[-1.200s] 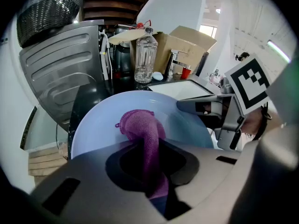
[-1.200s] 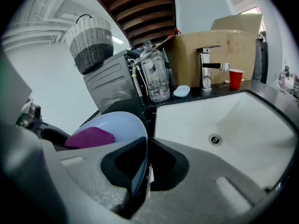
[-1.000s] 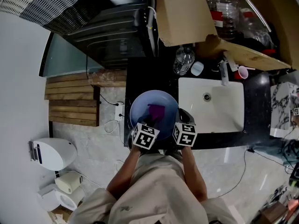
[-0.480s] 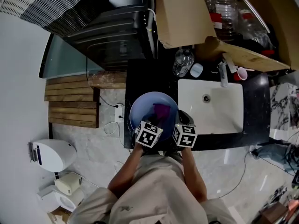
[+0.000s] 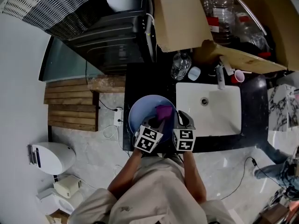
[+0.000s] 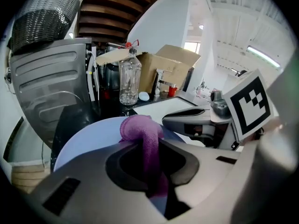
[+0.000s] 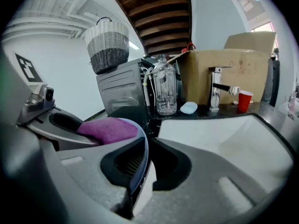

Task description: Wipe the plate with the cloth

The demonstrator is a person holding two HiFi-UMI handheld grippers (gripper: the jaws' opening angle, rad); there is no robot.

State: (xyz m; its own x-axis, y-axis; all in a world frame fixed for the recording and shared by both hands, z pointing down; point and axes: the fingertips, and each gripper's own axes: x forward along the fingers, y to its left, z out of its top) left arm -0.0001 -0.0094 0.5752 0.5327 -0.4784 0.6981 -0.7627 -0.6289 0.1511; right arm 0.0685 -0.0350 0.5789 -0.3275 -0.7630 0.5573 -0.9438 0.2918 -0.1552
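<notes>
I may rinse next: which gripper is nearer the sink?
Right. The right gripper, shut on the plate at its rim, is right beside the sink, at its left edge; the left gripper, holding the purple cloth, is over the plate, farther left.

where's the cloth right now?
Head view, centre: the purple cloth lies on the blue plate, pinched in the left gripper, just left of the white sink.
</notes>
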